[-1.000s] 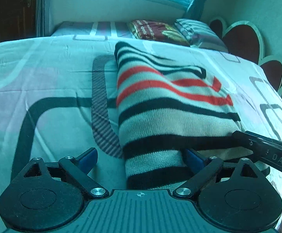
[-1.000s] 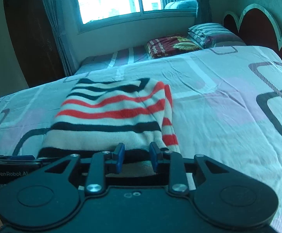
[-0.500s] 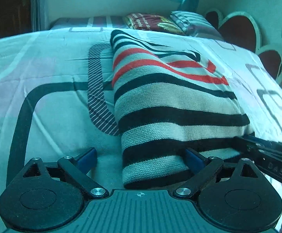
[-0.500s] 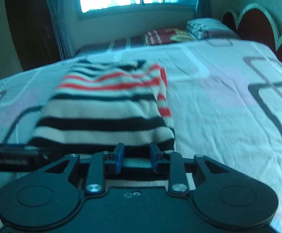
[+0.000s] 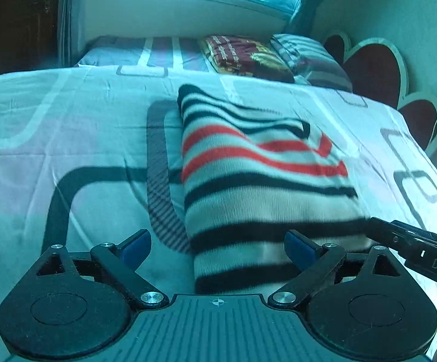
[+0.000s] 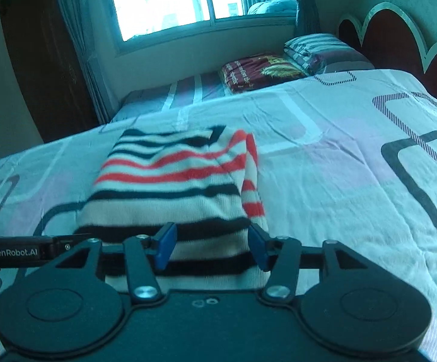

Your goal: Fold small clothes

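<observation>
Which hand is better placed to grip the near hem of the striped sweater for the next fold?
Probably right: the right tongs are open with the sweater hem filling their gap. The left tongs, open wider, straddle its edge, half over bedsheet.

This is a bedroom in a home. A wide bed (image 6: 354,181) with a pale patterned sheet fills the middle and lower frame. A heart-shaped dark red headboard (image 5: 378,69) stands at the right edge. Folded blankets (image 6: 260,71) and a striped pillow (image 6: 321,49) lie in the upper right. A bright window (image 6: 173,3) with curtains (image 6: 77,45) sits at top centre, and a dark wooden wardrobe (image 6: 37,60) stands at upper left.
</observation>
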Action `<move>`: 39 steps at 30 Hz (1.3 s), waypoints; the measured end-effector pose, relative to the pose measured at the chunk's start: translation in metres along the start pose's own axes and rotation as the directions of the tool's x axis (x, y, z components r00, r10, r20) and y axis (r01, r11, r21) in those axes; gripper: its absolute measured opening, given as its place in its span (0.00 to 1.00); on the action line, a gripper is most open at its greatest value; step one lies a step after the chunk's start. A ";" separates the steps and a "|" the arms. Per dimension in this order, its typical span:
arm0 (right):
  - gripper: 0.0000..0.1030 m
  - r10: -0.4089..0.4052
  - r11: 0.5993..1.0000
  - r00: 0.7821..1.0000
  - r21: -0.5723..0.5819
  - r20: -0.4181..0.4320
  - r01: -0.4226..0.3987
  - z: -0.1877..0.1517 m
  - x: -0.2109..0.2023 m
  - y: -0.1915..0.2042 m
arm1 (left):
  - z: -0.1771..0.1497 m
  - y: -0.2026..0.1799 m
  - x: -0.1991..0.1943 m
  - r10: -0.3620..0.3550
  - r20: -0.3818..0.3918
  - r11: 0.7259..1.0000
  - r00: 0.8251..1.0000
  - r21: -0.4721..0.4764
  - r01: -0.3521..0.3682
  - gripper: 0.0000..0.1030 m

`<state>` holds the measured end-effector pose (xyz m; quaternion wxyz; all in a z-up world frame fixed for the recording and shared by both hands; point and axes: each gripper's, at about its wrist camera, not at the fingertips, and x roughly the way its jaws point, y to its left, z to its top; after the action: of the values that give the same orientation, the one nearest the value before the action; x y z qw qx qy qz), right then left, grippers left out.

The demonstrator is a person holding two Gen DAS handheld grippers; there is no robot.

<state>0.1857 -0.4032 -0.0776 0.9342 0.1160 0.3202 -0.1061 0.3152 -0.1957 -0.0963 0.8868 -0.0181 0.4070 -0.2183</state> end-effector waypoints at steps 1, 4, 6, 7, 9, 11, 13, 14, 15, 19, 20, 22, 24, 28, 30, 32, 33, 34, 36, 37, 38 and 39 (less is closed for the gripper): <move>0.50 -0.001 1.000 1.000 -0.001 0.005 0.001 0.003 0.000 0.000 | 0.004 0.000 0.000 0.002 0.007 1.000 1.000 -0.001 -0.002 0.92; 0.50 -0.001 1.000 1.000 -0.011 0.018 0.002 0.011 0.003 0.002 | 0.014 -0.001 0.001 0.003 0.021 1.000 1.000 -0.001 -0.003 0.92; 0.48 -0.005 1.000 1.000 -0.028 0.025 0.006 0.016 0.007 0.005 | 0.020 -0.002 0.003 0.003 0.031 1.000 1.000 0.002 -0.003 0.92; 0.46 -0.007 0.999 1.000 -0.037 0.025 0.008 0.019 0.010 0.007 | 0.023 -0.002 0.005 0.002 0.032 1.000 0.999 0.002 -0.002 0.92; 0.38 -0.002 0.999 1.000 -0.039 0.022 0.003 0.024 0.017 0.008 | 0.027 -0.003 0.010 0.007 0.036 1.000 0.999 0.009 -0.007 0.92; 0.37 0.001 0.999 1.000 -0.033 0.018 -0.001 0.028 0.025 0.009 | 0.032 -0.003 0.016 0.017 0.040 1.000 0.999 0.011 -0.018 0.92; 0.37 0.008 1.000 1.000 -0.030 0.021 -0.008 0.032 0.031 0.010 | 0.036 -0.001 0.023 0.024 0.040 1.000 0.999 -0.001 -0.024 0.92; 0.37 0.010 1.000 1.000 -0.027 0.022 -0.009 0.033 0.034 0.011 | 0.038 0.001 0.028 0.032 0.039 0.999 0.999 -0.008 -0.032 0.92; 0.37 0.011 1.000 1.000 -0.028 0.022 -0.011 0.034 0.038 0.011 | 0.038 0.002 0.033 0.041 0.034 0.999 0.999 -0.012 -0.040 0.92; 0.37 0.004 0.998 1.000 -0.059 -0.007 -0.004 0.031 0.057 0.012 | 0.039 0.004 0.051 0.020 0.018 1.000 1.000 -0.022 -0.019 0.92; 0.35 -0.013 0.998 1.000 -0.067 -0.029 0.011 0.029 0.063 0.011 | 0.039 0.003 0.054 0.020 0.015 1.000 1.000 -0.017 -0.019 0.92; 0.33 -0.025 0.997 0.997 -0.080 -0.069 0.019 0.023 0.078 0.007 | 0.038 0.003 0.061 0.007 0.003 1.000 1.000 -0.024 -0.007 0.92; 0.33 -0.023 0.995 0.998 -0.101 -0.058 0.017 0.021 0.078 0.008 | 0.038 0.005 0.065 -0.007 -0.008 0.999 1.000 -0.052 0.007 0.92; 0.41 0.029 0.997 0.998 -0.074 -0.049 -0.033 0.027 0.069 0.003 | 0.040 0.013 0.063 -0.043 -0.018 0.995 0.999 -0.088 0.041 0.92; 0.53 0.028 0.998 0.999 -0.048 -0.031 -0.029 0.031 0.066 -0.004 | 0.042 0.019 0.063 -0.066 -0.033 0.992 0.997 -0.110 0.062 0.92; 0.60 -0.004 0.997 1.000 -0.071 -0.010 0.003 0.032 0.065 -0.008 | 0.042 0.026 0.066 -0.097 -0.055 0.986 0.994 -0.144 0.088 0.93; 0.61 -0.002 0.997 1.000 -0.083 -0.017 0.001 0.032 0.066 -0.009 | 0.042 0.030 0.070 -0.110 -0.067 0.981 0.992 -0.171 0.097 0.99; 0.61 0.000 0.996 0.999 -0.089 -0.035 -0.003 0.030 0.070 -0.011 | 0.041 0.034 0.074 -0.113 -0.078 0.976 0.990 -0.195 0.096 1.00; 0.61 -0.005 0.998 0.999 -0.066 -0.046 0.002 0.028 0.075 -0.019 | 0.038 0.038 0.081 -0.150 -0.090 0.965 0.985 -0.231 0.126 1.00; 0.61 0.005 0.999 0.999 -0.037 -0.052 -0.007 0.027 0.077 -0.024 | 0.036 0.039 0.084 -0.163 -0.091 0.961 0.982 -0.240 0.137 1.00; 0.62 0.021 1.000 0.998 -0.007 -0.063 -0.021 0.026 0.080 -0.030 | 0.035 0.038 0.086 -0.168 -0.089 0.961 0.982 -0.238 0.143 1.00; 0.63 0.037 0.999 0.997 0.027 -0.073 -0.035 0.025 0.083 -0.036 | 0.034 0.037 0.088 -0.173 -0.088 0.961 0.981 -0.233 0.149 1.00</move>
<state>0.2544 -0.4549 -0.1156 0.9220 0.1377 0.3507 -0.0889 0.4041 -0.2026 -0.1437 0.8352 -0.1398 0.4733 -0.2428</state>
